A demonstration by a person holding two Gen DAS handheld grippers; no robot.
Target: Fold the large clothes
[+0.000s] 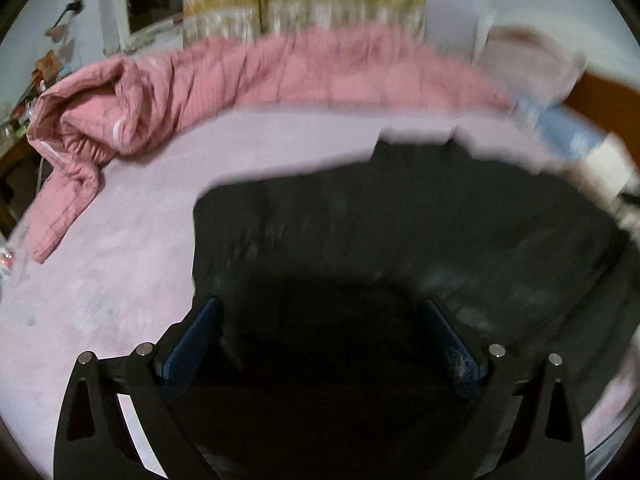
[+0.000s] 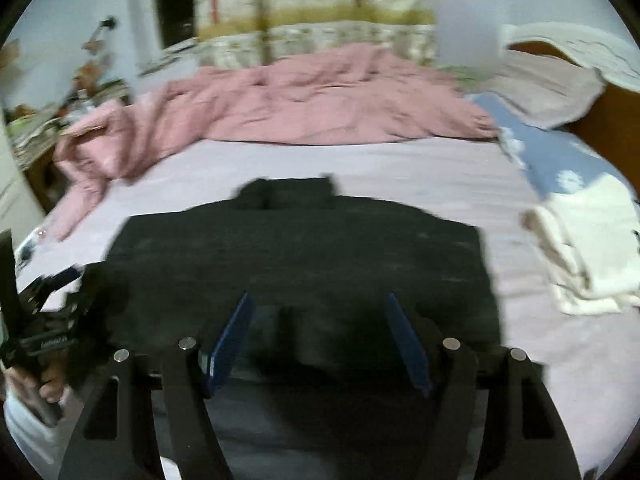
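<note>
- Now between folds, by the look of it: black garment point(image 2: 296, 256) lying flat on the pale pink sheet point(image 2: 400, 164), sides tucked in to make a neat block, collar at the far end.
- Right gripper point(image 2: 320, 340) just above the near edge of the black garment, blue fingers point(image 2: 234, 340) spread apart, nothing between them, no cloth pinched.
- Left gripper point(image 1: 320, 336) over the left part of the black garment, blue pads point(image 1: 196, 340) wide apart too, dark cloth below and between them but not squeezed.
- Next, most likely: pinch the near edge at two spots and carry it up toward the collar, keeping both sides even. Only a guess.
- Soft sheet under the black garment, so easy to grab sheet along with cloth.
- Beyond the black garment, a rumpled pink quilt point(image 2: 320, 96) along the far side of the bed.
- Right of the black garment, a white folded pile point(image 2: 588, 248) and a blue flowered cloth point(image 2: 532, 152).
- Far behind the black garment, a patterned curtain point(image 2: 312, 8) and a pale wall.
- Left of the black garment, a cluttered side table point(image 2: 44, 120), blurry.
</note>
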